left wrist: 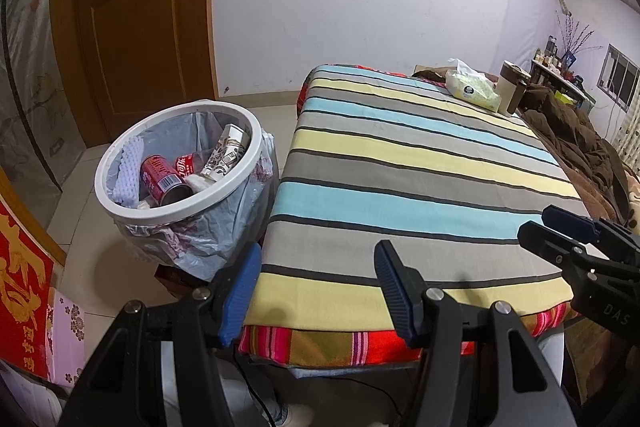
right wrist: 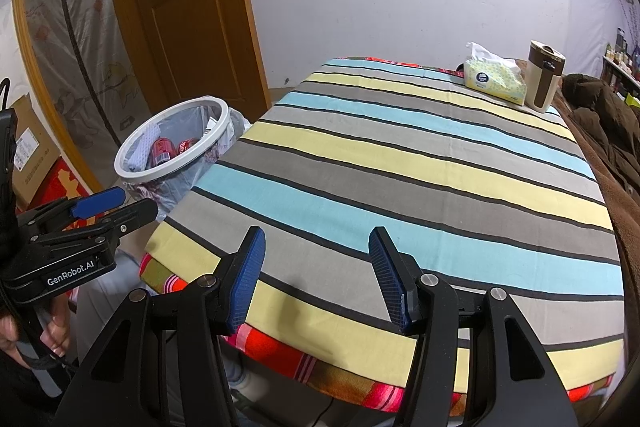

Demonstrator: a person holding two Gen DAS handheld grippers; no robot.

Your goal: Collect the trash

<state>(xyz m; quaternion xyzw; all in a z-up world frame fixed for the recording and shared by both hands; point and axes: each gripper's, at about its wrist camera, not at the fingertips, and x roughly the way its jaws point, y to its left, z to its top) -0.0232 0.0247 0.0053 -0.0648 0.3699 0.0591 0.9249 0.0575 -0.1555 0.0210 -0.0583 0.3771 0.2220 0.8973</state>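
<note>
A white-rimmed trash bin [left wrist: 256, 163] with a plastic liner stands on the floor left of the striped table [left wrist: 400, 163]. It holds red cans [left wrist: 164, 179], a paper cup [left wrist: 226, 155] and white foam netting [left wrist: 128, 163]. The bin also shows in the right wrist view [right wrist: 224, 131]. My left gripper [left wrist: 316, 291] is open and empty over the table's near left corner. My right gripper [right wrist: 316, 275] is open and empty over the table's near edge. Each gripper shows in the other's view, the left [right wrist: 116, 205] and the right [left wrist: 560, 223].
A tissue pack [right wrist: 496, 79] and a brown and cream cup [right wrist: 544, 79] stand at the table's far right corner. A wooden door [left wrist: 140, 7] is behind the bin. A brown blanket [left wrist: 576, 139] lies to the right. Red boxes [left wrist: 20, 287] stand on the floor at left.
</note>
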